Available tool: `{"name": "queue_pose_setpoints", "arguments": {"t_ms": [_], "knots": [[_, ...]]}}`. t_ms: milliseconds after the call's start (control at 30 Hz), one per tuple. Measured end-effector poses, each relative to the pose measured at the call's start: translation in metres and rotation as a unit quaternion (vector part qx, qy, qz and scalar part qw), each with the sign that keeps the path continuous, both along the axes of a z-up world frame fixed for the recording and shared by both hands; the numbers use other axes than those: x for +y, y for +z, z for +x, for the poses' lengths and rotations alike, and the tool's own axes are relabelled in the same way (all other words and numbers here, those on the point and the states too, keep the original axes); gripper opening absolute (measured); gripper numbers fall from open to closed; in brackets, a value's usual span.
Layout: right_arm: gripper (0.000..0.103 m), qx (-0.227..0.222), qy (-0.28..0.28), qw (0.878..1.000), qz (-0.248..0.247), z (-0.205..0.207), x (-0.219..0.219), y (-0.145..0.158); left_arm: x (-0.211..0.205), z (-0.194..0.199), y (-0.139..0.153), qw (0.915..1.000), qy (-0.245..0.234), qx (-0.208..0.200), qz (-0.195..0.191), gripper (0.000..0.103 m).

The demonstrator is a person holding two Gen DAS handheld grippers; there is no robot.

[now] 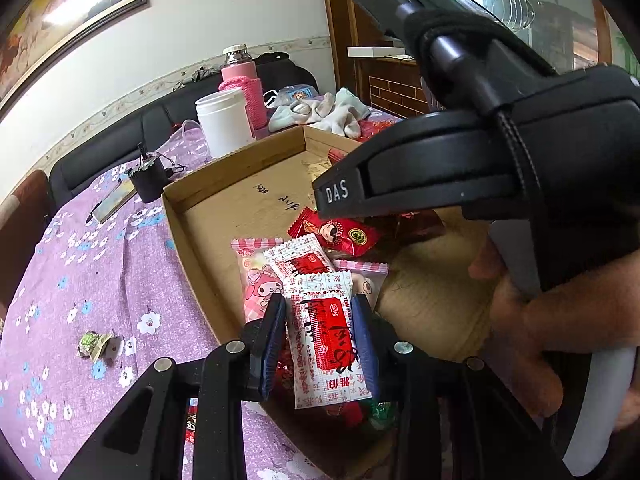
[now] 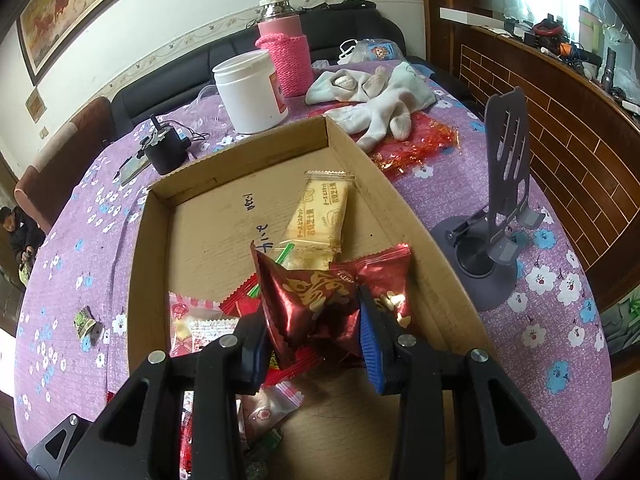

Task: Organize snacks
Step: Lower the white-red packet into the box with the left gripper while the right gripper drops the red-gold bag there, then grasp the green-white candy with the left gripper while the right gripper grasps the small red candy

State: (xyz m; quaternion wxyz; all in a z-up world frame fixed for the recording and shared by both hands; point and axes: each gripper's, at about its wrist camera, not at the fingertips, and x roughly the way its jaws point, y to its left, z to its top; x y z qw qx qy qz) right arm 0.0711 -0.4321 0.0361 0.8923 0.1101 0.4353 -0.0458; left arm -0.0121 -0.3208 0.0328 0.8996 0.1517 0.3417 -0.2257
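A shallow cardboard box lies on the purple floral tablecloth with snack packets inside. My left gripper is shut on a white-and-red packet, held above a pink cartoon packet and a red doll-face candy. My right gripper is shut on a dark red foil packet over the box's near part. A yellow biscuit packet lies on the box floor further back. The right gripper's body fills the upper right of the left wrist view.
A white jar, a pink-sleeved flask, white socks and red cellophane lie behind the box. A grey phone stand is to the right. A small black device and a green wrapper lie left.
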Motion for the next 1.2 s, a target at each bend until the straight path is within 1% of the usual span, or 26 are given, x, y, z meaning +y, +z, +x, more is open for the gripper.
{"name": "queue_pose_setpoints", "arguments": {"t_ms": [33,167,233,367,567,733,967,1100,1167,1200], "knots": [[0.038,-0.001,0.001,1.0,-0.002,0.0,0.001,0.0,0.0,0.0,0.0,1.0,-0.002,0.0,0.0,0.036],[0.05,-0.015,0.002,1.0,-0.006,-0.005,0.003,0.007,0.001,-0.001,0.002,1.0,-0.006,0.005,-0.003,0.038],[0.052,-0.028,0.001,1.0,-0.008,-0.009,0.002,0.013,0.003,-0.001,0.004,0.9999,-0.006,0.007,-0.007,0.038],[0.052,-0.058,-0.003,0.998,0.003,-0.015,0.0,0.023,0.009,-0.004,0.012,0.9997,-0.007,0.011,-0.021,0.043],[0.052,-0.093,0.002,0.995,0.03,-0.023,-0.002,0.036,0.021,-0.009,0.026,0.9991,-0.005,0.012,-0.04,0.043],[0.052,-0.105,0.014,0.994,0.04,-0.023,0.005,0.039,0.036,-0.012,0.033,0.9984,0.0,0.02,-0.052,0.043],[0.052,-0.124,0.043,0.989,0.067,-0.027,0.016,0.044,0.078,-0.011,0.041,0.9965,0.028,0.033,-0.072,0.043],[0.052,-0.135,0.067,0.986,0.072,-0.031,0.026,0.048,0.115,0.002,0.043,0.9943,0.065,0.039,-0.075,0.044],[0.052,-0.138,0.086,0.983,0.081,-0.033,0.031,0.051,0.138,0.013,0.042,0.9922,0.092,0.041,-0.073,0.044],[0.052,-0.139,0.095,0.982,0.085,-0.034,0.034,0.052,0.151,0.022,0.04,0.9905,0.107,0.05,-0.07,0.044]]}}
